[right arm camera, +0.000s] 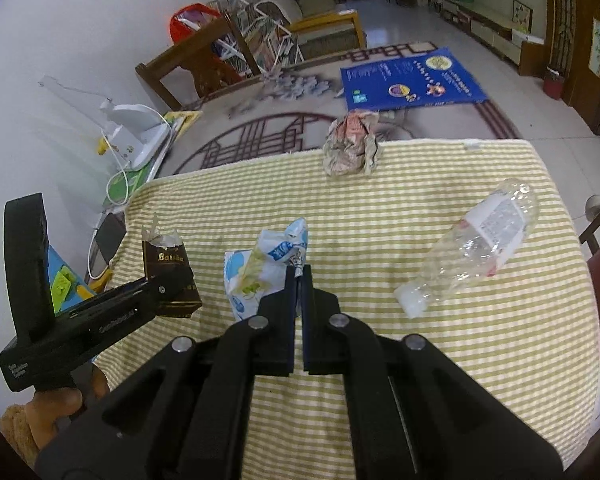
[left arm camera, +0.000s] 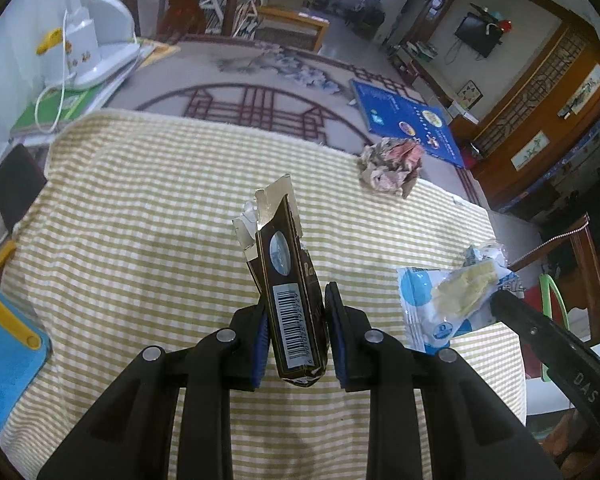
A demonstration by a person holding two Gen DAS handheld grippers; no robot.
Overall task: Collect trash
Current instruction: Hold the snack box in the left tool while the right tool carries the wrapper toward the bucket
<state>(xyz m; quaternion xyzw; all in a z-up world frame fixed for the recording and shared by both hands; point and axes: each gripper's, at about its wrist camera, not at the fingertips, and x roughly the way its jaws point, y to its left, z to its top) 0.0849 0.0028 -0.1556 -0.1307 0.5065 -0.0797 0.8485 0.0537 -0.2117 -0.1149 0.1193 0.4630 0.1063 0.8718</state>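
My left gripper (left arm camera: 296, 316) is shut on a torn dark cigarette pack (left arm camera: 290, 280) with a barcode, held upright above the striped cloth; the pack also shows in the right wrist view (right arm camera: 168, 268). My right gripper (right arm camera: 299, 280) is shut on the edge of a blue-and-white plastic wrapper (right arm camera: 260, 268), which shows at the right in the left wrist view (left arm camera: 448, 300). A crumpled paper ball (right arm camera: 350, 142) lies at the cloth's far edge, also in the left wrist view (left arm camera: 392, 162). A clear plastic bottle (right arm camera: 472, 246) lies on its side to the right.
The yellow-striped cloth (right arm camera: 380, 360) covers the table. A blue poster (right arm camera: 408, 80) lies on the patterned mat beyond. A white lamp base (left arm camera: 88, 48), books and a wooden chair (right arm camera: 196, 68) stand at the far left. A blue-and-yellow object (left arm camera: 4, 340) lies at the left edge.
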